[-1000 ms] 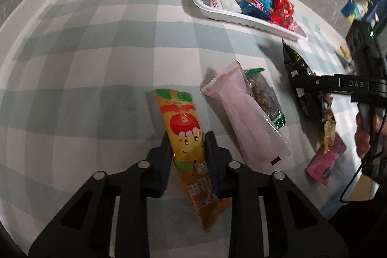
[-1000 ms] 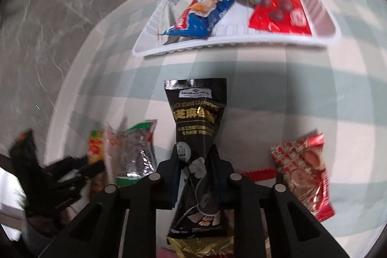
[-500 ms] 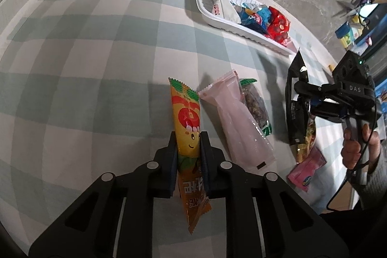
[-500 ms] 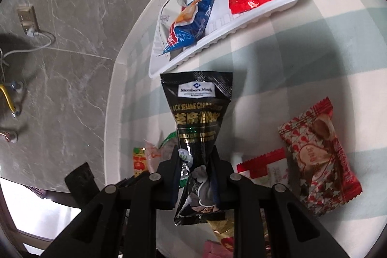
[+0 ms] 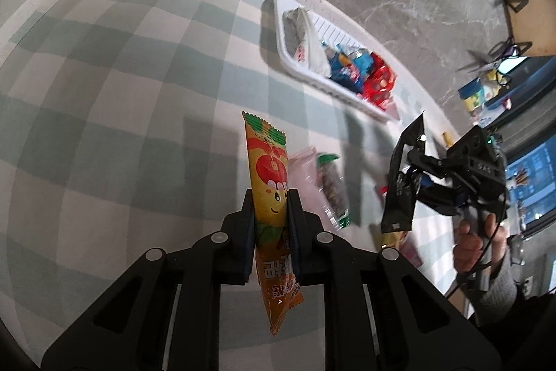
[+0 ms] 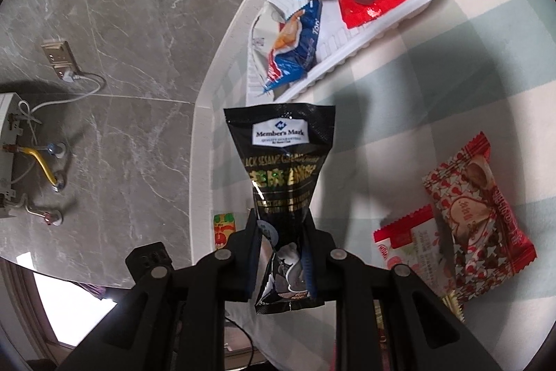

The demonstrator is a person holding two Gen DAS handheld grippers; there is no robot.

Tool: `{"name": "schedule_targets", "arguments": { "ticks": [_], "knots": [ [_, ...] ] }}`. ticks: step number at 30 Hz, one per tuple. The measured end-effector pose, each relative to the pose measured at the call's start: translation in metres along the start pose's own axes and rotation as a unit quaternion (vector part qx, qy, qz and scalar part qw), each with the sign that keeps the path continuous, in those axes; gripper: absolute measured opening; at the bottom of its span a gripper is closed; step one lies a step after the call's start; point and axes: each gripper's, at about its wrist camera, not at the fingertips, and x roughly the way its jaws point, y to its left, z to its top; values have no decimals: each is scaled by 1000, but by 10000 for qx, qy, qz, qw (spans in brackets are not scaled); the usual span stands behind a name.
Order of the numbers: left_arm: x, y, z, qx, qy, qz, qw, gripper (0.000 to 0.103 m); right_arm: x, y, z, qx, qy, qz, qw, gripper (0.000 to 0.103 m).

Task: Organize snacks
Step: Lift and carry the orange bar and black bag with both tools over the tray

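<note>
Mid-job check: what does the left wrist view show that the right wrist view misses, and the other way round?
Only the left wrist view: a pink packet and a clear green-ended packet on the checked tablecloth, plus the person's hand on the right gripper's handle.

Only the right wrist view: a red heart-print packet and a wall socket.

Both: the white tray of snacks, the orange packet in the left gripper, and the black sesame packet in the right gripper.
</note>
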Motion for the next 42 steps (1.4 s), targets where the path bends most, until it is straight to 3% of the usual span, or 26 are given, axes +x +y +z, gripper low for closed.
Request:
{"name": "schedule_targets", "arguments": {
  "ticks": [8,21,33,42],
  "knots": [
    [0,-12,38,-5,-120,-413,9991,14,-17,12,17,-18,-229,130,9997,23],
    [36,-52,117,303,-100,-813,9962,14,-35,22,80,-151,-598,-31,9981,23],
    [95,-92,185,766,105,-781,9939,15,-23,27,139,-414,-581,-343,9969,23],
    [142,-106,214,942,267,-695,9928,15,5,31,171,-664,-361,-615,9952,23]
  ]
}}
